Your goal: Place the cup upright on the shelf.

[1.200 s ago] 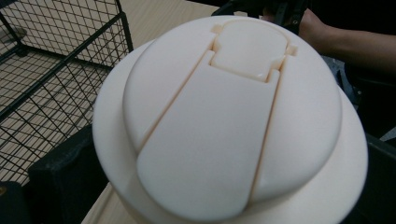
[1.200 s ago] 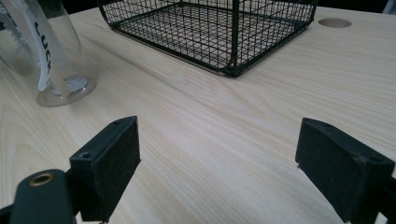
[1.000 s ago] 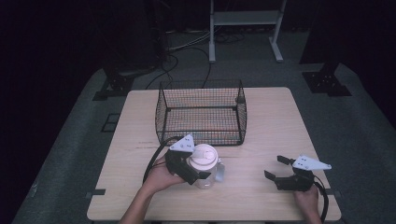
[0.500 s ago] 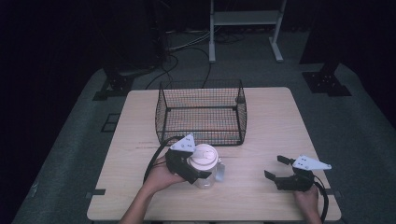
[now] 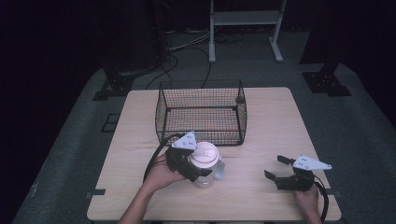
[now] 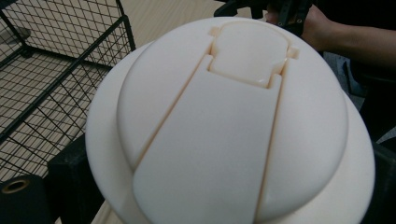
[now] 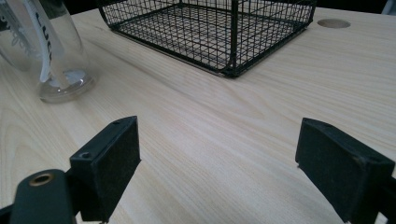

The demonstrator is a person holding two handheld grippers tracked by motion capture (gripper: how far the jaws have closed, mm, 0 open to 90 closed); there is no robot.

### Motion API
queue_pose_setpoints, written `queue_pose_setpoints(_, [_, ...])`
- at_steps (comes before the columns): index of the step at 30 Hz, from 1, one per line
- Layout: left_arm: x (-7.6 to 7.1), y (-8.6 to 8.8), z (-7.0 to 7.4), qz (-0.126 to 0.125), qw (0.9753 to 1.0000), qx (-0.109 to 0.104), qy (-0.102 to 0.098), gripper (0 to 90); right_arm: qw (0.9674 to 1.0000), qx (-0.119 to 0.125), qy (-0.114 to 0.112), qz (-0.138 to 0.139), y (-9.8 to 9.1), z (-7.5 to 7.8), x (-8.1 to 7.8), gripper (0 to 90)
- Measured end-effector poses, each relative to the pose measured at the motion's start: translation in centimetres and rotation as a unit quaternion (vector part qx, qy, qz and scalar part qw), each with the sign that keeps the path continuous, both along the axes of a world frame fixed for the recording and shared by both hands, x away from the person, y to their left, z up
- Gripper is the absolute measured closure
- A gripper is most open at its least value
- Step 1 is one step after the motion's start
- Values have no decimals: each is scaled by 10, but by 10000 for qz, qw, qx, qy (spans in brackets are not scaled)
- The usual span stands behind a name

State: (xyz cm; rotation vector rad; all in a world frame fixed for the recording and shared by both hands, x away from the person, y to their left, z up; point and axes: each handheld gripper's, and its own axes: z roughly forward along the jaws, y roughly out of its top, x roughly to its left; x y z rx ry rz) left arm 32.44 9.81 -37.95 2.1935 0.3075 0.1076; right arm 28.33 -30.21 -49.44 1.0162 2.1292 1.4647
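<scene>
Left gripper (image 5: 194,169): clamped on the cream-lidded cup (image 5: 206,155), just in front of the wire basket (image 5: 201,112).
Right gripper (image 5: 280,170): jaws spread wide, empty, off to the cup's right.

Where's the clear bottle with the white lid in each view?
High view: bottle near the table's front edge, left of centre, in the left hand-held gripper.
Left gripper view: white lid close up, centre.
Right gripper view: clear base upper left.
Shared landmark: wire basket.
</scene>
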Motion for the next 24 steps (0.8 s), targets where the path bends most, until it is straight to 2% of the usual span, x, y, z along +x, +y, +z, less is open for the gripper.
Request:
queue_pose_setpoints(10, [4, -2, 19, 207, 9995, 147, -181, 53, 10000, 5, -10, -9, 0, 0, 0, 128])
queue_pose_setpoints(13, [6, -4, 26, 244, 9994, 122, -213, 53, 10000, 3, -7, -11, 0, 0, 0, 128])
queue_pose_setpoints(24, [11, -9, 67, 347, 9984, 98, -442, 53, 10000, 6, -22, -12, 0, 0, 1, 129])
